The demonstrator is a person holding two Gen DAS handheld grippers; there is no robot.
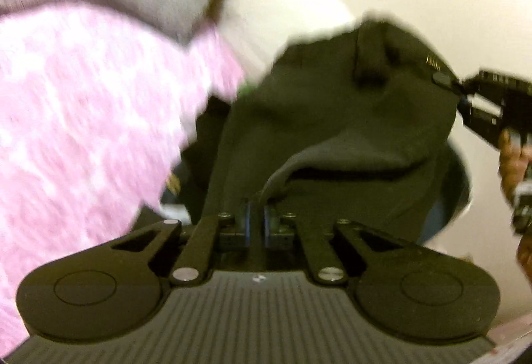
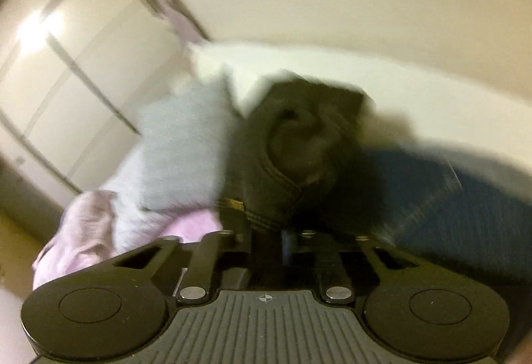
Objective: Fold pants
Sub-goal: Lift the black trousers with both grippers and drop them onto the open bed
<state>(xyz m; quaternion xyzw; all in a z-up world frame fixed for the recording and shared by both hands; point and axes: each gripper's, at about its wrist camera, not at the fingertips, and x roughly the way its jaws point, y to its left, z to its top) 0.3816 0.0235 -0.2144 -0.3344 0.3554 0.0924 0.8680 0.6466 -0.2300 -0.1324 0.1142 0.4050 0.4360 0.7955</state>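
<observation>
While both views blur, we see the left claw (image 1: 256, 217) clamped on the black pants (image 1: 332, 118). Our right claw (image 2: 266, 239) pinches their stitched edge, beside a grey pillow (image 2: 179, 158).

I can't read a single word or number in either view right now. On the black pants (image 2: 282, 164) there's a small gold tag (image 2: 232, 205) beside the stitched seam, but it's too blurred for me to make out.

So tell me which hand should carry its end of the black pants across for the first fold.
Probably the right. The right gripper pinches the black pants at the buttoned waistband corner, lifted clear; the left gripper grips a bunched fold lower down.
</observation>
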